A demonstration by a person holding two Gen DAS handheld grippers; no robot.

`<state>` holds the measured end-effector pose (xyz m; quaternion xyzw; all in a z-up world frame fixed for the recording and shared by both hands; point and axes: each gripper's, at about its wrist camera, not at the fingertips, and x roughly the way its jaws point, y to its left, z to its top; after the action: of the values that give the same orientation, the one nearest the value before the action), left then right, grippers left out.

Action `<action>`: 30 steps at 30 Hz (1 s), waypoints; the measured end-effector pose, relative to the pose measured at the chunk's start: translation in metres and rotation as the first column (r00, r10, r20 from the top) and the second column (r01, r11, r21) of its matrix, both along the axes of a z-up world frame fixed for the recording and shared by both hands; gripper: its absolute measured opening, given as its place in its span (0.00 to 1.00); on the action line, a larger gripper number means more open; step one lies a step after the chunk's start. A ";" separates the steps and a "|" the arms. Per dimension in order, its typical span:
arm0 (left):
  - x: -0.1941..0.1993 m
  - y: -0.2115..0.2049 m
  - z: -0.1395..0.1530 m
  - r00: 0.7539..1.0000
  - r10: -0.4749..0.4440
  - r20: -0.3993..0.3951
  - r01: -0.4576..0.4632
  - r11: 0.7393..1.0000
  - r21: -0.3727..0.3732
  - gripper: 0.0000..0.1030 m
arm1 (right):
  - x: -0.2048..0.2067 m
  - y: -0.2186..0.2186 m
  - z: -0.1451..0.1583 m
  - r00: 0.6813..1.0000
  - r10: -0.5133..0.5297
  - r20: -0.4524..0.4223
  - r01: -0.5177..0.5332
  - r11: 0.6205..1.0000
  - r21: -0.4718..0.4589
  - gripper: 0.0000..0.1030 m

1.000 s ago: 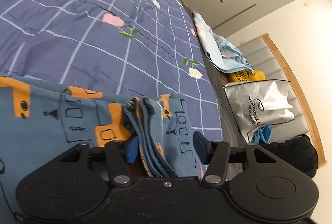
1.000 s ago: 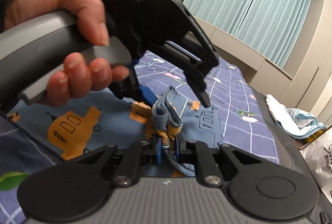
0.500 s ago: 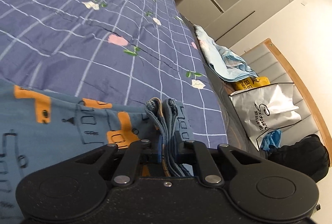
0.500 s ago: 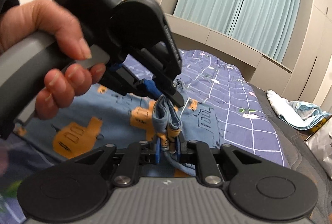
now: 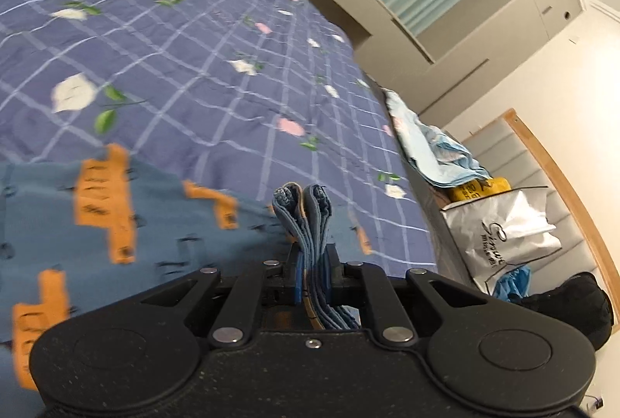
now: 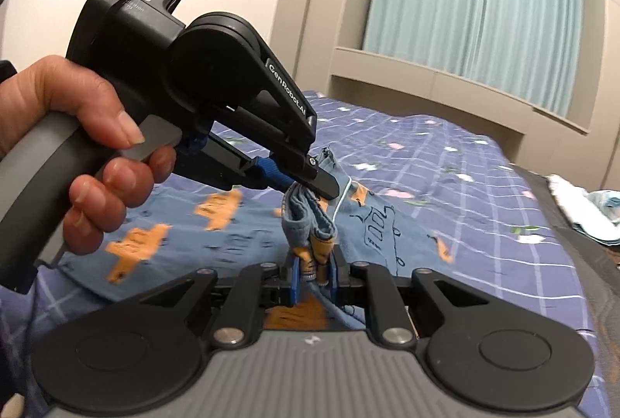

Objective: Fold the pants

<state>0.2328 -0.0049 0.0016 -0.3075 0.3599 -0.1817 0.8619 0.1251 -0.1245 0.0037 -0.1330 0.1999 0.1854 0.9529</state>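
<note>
Two grippers are clamped on one garment: blue cotton pants printed with orange vehicles [image 5: 116, 224], which lie spread on a bed, reaching its near edge. We hold the black left gripper [image 5: 314, 274] with its jaws pressed together on a thick bunched fold of the cloth. In the right wrist view our grey-bodied right gripper [image 6: 314, 276] likewise pinches a gathered fold, and the left gripper [image 6: 310, 181], gripped by our bare left hand [image 6: 89, 147], bites the same bunch just beyond it. Under the pants lies a purple checked bedspread with small flowers [image 5: 193, 69]. Past the bed's right edge stand a white printed shopping bag [image 5: 507, 236] and crumpled pale blue cloth [image 5: 430, 154]. Teal curtains [image 6: 476, 3] hang behind.
</note>
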 end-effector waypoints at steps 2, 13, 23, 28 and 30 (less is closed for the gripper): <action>-0.005 0.009 -0.007 1.000 0.014 -0.009 -0.014 1.000 0.011 0.10 | -0.009 0.015 -0.003 1.000 0.017 -0.017 -0.018 1.000 -0.015 0.16; -0.006 0.028 -0.036 0.997 0.045 -0.066 -0.046 0.999 -0.010 0.10 | -0.006 0.036 -0.025 0.996 0.040 -0.081 -0.043 0.998 -0.039 0.16; -0.021 0.056 -0.019 0.995 0.083 -0.058 -0.083 0.997 -0.007 0.10 | -0.001 0.046 -0.005 0.990 0.104 -0.098 -0.104 0.995 0.007 0.16; -0.027 0.075 -0.029 0.991 0.105 -0.089 -0.103 0.994 0.024 0.10 | -0.005 0.068 -0.010 0.982 0.144 -0.126 -0.147 0.989 -0.010 0.16; -0.026 0.079 -0.036 0.989 0.107 -0.098 -0.107 0.994 0.012 0.11 | -0.004 0.074 -0.017 0.979 0.147 -0.142 -0.151 0.988 -0.018 0.18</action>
<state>0.2065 0.0744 -0.0348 -0.3321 0.3856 -0.1186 0.8526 0.1212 -0.0502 -0.0133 -0.1478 0.2585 0.2622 0.9179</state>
